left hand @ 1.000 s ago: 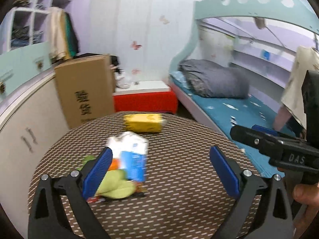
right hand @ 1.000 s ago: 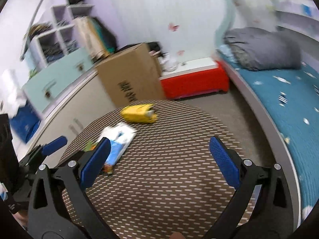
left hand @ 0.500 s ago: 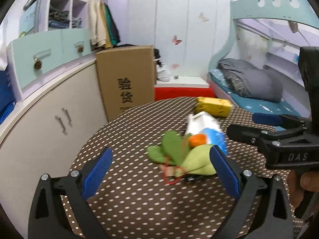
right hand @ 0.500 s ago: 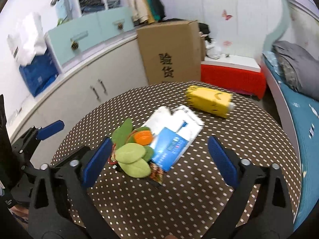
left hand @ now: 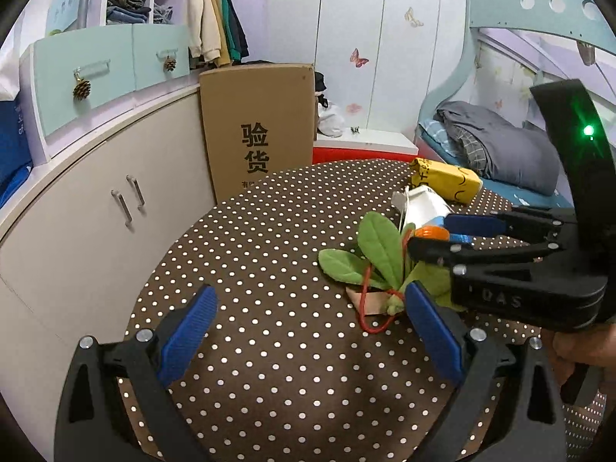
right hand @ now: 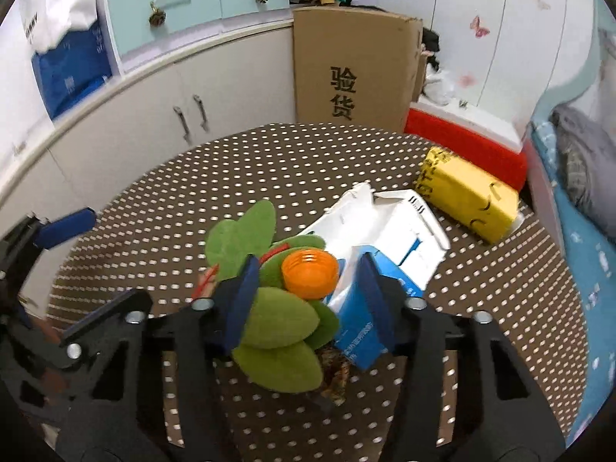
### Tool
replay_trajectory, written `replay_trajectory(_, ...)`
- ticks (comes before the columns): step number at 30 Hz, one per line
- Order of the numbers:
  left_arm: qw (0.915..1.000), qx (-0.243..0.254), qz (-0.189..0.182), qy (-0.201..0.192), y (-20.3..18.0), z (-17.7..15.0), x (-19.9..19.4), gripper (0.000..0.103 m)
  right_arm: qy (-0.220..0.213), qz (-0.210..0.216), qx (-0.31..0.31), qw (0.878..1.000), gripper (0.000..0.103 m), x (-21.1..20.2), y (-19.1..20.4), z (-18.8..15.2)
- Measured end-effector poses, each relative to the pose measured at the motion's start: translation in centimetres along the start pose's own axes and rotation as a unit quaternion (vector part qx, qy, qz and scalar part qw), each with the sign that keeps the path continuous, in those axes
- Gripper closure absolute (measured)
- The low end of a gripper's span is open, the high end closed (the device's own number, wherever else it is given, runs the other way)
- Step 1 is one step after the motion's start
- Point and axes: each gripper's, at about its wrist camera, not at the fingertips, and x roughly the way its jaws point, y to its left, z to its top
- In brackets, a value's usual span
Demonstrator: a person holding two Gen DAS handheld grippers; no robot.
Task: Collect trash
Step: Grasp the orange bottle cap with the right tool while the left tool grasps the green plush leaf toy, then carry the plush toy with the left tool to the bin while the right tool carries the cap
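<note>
Bracketing an orange bottle cap (right hand: pixel 309 272) on green felt leaves (right hand: pixel 279 331), right tongs (right hand: pixel 306 300) half-closed, left tongs (left hand: pixel 308 331) wide, empty

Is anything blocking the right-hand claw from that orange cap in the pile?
Nothing visible does. The right gripper already straddles the orange cap, its blue pads on either side. The green leaves and the blue-and-white carton crowd the same gap, so closing may catch them too. The left gripper waits open, off to the side.
</note>
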Motion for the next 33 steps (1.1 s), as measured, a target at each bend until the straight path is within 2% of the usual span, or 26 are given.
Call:
replay_trajectory(1,1.0000,0.002,0.000,0.001,-0.1,0.0,0.1,0.007,0.004,0.009,0.003,1.000,0.073,0.1,-0.2,-0.1)
replay_trajectory(5,0.9999,0.011,-0.004,0.003,-0.9,0.3,0.6,0.007,-0.006,0.016,0.010,1.000,0.073,-0.7,-0.8,-0.7)
replay_trajectory(8,0.9996,0.021,-0.016,0.005,-1.6,0.6,0.9,0.007,-0.026,0.030,0.041,0.998,0.073,-2.4,-2.2,-1.5)
replay_trajectory(12,0.9969,0.055,-0.052,0.020,-3.3,0.8,2.1,0.007,-0.049,0.034,0.089,0.994,0.073,-4.8,-4.9,-2.8)
replay_trajectory(15,0.9944,0.080,-0.057,0.039,-4.9,1.2,3.6,0.007,-0.055,0.031,0.118,0.991,0.074,-6.0,-6.8,-3.9)
replay_trajectory(18,0.9928,0.091,-0.065,0.042,-5.9,1.6,4.4,0.007,-0.062,0.031,0.138,0.988,0.074,-7.0,-8.3,-5.0)
replay_trajectory(19,0.9923,0.089,-0.073,0.045,-6.1,1.7,4.6,0.011,-0.064,0.032,0.143,0.987,0.074,-7.2,-8.6,-5.3)
replay_trajectory(20,0.9915,0.088,-0.081,0.052,-6.2,1.7,4.9,0.023,-0.066,0.031,0.147,0.986,0.074,-7.4,-8.9,-5.6)
replay_trajectory(21,0.9902,0.085,-0.091,0.064,-6.2,1.6,5.2,0.054,-0.068,0.031,0.150,0.986,0.074,-7.7,-9.1,-5.8)
replay_trajectory(23,0.9883,0.059,-0.117,0.079,-5.7,1.4,5.4,0.064,-0.071,0.033,0.159,0.984,0.074,-8.1,-9.7,-6.4)
replay_trajectory(25,0.9885,0.055,-0.117,0.078,-5.5,1.0,4.8,0.078,-0.076,0.033,0.167,0.983,0.074,-8.6,-10.3,-7.1)
replay_trajectory(29,0.9888,0.026,-0.132,0.064,-3.9,0.9,2.6,0.084,-0.092,0.036,0.178,0.979,0.074,-10.0,-11.1,-7.8)
replay_trajectory(33,0.9915,0.014,-0.124,0.036,-3.1,1.6,-0.1,0.085,-0.108,0.034,0.185,0.976,0.074,-11.5,-12.1,-8.3)
